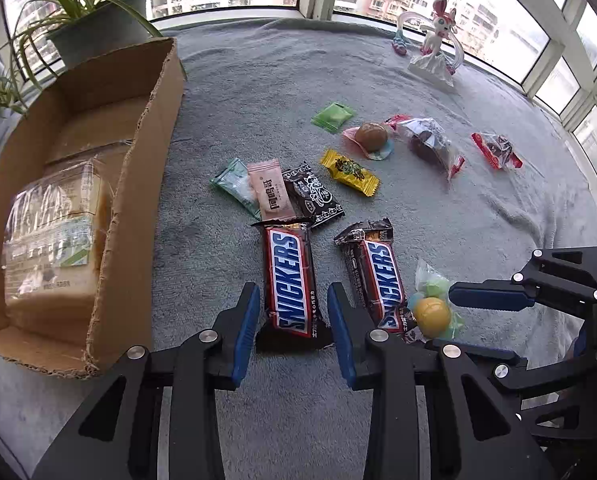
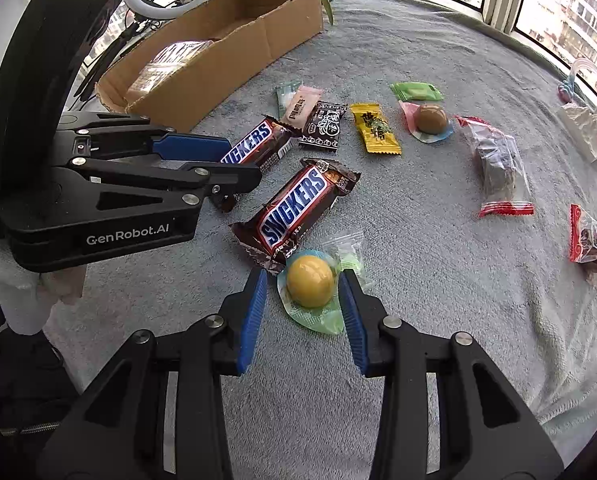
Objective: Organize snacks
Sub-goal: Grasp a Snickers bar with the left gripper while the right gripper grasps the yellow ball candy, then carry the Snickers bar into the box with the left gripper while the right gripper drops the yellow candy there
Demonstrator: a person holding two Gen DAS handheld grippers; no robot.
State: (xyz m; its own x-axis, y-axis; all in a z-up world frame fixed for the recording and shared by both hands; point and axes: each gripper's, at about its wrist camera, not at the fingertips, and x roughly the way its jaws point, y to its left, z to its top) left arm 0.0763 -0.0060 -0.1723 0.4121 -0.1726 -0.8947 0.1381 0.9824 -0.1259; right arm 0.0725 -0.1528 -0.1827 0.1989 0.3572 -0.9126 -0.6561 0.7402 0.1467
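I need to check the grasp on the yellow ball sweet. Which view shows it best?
The right wrist view: the yellow ball sweet sits large and whole between the open right claw fingers. The left wrist view shows it small, off to the side beside a Snickers bar.

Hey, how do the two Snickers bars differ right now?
The Snickers bar by the box lies between the open fingers of the left hand-held gripper; the other Snickers bar lies free, touching the yellow ball candy. The first looks longer. Both lie flat, logo up.
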